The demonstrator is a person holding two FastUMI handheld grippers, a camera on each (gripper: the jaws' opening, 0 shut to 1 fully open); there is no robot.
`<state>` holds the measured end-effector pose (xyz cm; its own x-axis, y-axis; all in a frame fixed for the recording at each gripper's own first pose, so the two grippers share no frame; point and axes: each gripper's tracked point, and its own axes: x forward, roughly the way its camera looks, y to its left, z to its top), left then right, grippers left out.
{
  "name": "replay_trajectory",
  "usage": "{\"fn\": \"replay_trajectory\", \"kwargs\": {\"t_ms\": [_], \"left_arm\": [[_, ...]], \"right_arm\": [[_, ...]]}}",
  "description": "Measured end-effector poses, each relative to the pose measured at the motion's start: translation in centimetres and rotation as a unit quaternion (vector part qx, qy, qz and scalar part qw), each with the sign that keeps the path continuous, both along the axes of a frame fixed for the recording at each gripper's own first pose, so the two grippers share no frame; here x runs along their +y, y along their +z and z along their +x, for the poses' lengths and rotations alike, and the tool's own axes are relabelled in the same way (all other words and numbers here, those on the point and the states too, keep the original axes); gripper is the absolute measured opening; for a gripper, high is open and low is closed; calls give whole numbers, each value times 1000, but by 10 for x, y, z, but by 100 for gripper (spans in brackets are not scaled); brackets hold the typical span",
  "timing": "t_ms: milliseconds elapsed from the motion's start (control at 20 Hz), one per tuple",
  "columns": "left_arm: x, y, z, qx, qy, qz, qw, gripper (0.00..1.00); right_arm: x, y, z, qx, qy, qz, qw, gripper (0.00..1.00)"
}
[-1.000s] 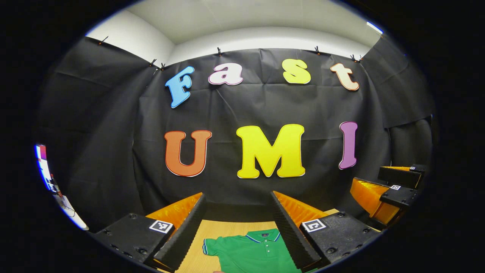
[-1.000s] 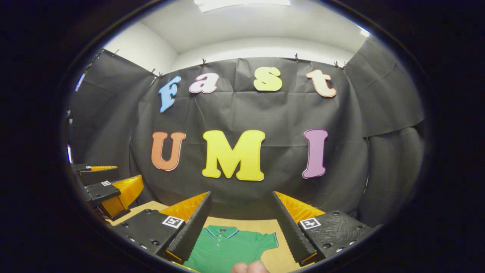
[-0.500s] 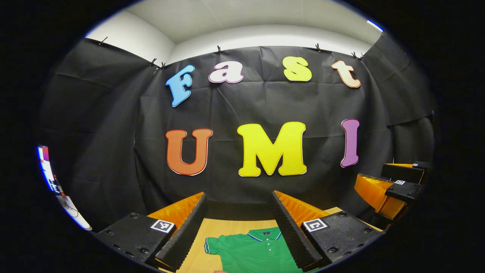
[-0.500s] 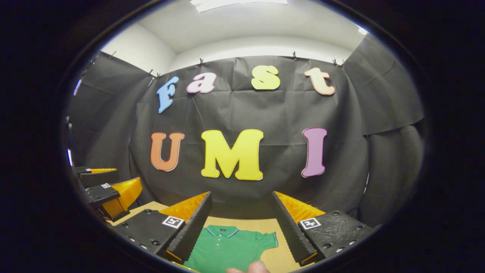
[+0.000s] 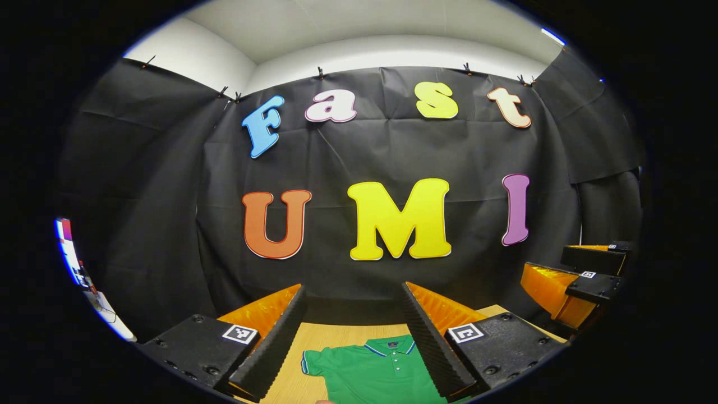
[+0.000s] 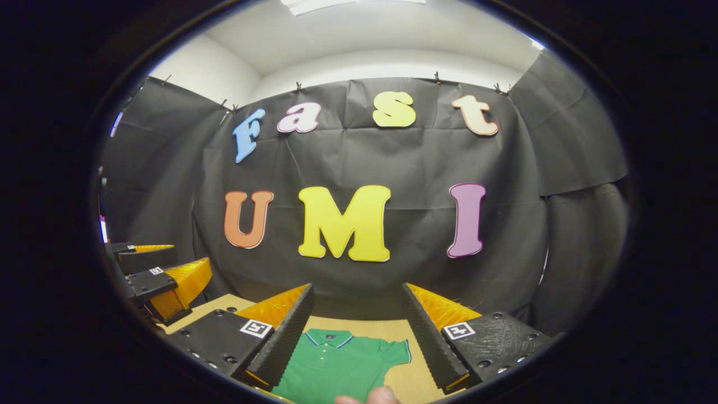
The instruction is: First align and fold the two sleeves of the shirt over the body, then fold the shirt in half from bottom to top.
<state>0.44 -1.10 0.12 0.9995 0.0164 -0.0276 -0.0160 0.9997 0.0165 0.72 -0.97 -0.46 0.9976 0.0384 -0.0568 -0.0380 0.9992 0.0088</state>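
The left hand-held gripper hangs above the bench with its fingers wide apart and nothing between them. The right hand-held gripper is the same, spread and empty, held off the wood. Beyond both, the green shirt lies flat and face up toward the far edge of the bench, collar pointing to the booth wall. Its short sleeves stick out sideways: one shows in the left gripper view, the other in the right gripper view. Judging from this, no step is done: both sleeve folds and the bottom-to-top fold remain.
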Motion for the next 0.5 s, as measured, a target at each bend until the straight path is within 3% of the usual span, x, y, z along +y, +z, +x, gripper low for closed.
{"fn": "replay_trajectory", "kwargs": {"t_ms": [500], "left_arm": [[-7, -17, 10, 19, 4, 1, 1000, 100]], "right_arm": [[-17, -43, 24, 59, 11, -4, 998, 97]]}}
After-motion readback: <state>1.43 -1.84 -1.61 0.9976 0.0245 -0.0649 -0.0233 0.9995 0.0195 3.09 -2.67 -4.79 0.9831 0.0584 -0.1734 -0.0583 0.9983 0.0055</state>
